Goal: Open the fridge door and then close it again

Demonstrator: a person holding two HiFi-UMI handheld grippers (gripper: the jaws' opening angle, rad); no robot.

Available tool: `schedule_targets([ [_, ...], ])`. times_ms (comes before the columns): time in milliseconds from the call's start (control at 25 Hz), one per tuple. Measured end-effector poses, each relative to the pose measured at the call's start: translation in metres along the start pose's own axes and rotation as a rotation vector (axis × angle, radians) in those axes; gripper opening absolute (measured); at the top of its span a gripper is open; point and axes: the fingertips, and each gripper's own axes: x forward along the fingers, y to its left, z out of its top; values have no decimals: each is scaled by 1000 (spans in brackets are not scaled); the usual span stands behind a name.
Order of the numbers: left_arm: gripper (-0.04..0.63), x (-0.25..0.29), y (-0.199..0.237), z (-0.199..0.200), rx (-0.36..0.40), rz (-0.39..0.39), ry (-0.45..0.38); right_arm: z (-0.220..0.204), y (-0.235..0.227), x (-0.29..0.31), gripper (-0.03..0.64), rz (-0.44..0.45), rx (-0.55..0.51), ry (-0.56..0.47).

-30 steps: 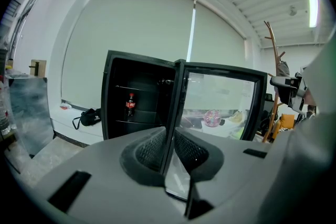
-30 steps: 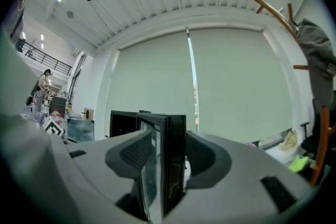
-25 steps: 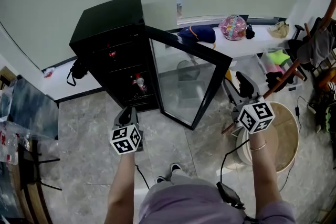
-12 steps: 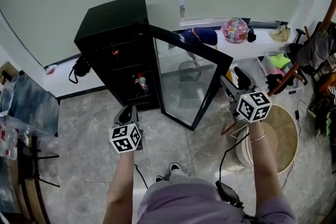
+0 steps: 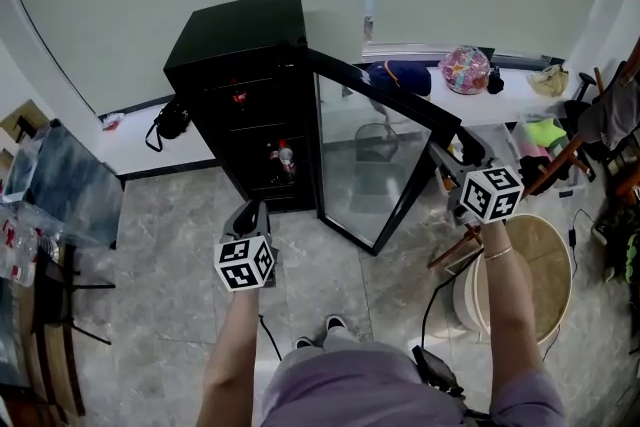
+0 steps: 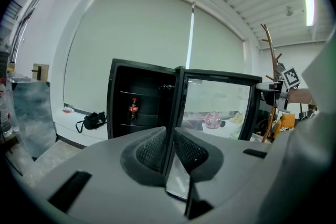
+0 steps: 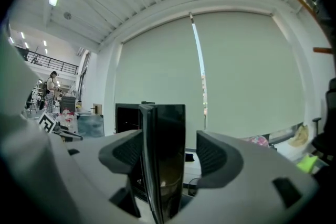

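Head view only: black fridge (image 5: 238, 45) stands on the tiled floor, its back to the low white ledge, with the glass fridge door (image 5: 385, 165) swung wide and its free edge out toward the right gripper (image 5: 458, 153). There the jaw tips blend into the dark door frame. Right gripper view settles it: the jaws are spread wide and have just been opening, with the door's free edge upright between them. The pad on the picture's right is clear of the door. Whether the other pad touches it, cannot tell. The door edge hides most of the fridge body in this view. Left gripper (image 5: 250, 207) sits back from the open fridge; its own view shows the pads drawn nearly together on nothing. That view also looks into the cabinet, where a small bottle (image 6: 133, 109) stands on a shelf. A black bag (image 5: 172, 123) lies on the ledge beside the fridge.
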Motion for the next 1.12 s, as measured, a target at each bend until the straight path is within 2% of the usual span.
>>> schedule_targets([
  [280,46,-3,2,-1,-9,9,1,-3,6,8,280,40,-4,0],
  [520,44,-3,3,-3,-17,12,1,-4,5,7,233,27,-6,-8],
  [1120,43,-8,2,-9,-32,10,-2,-5,32,-5,236,52,-7,-29],
])
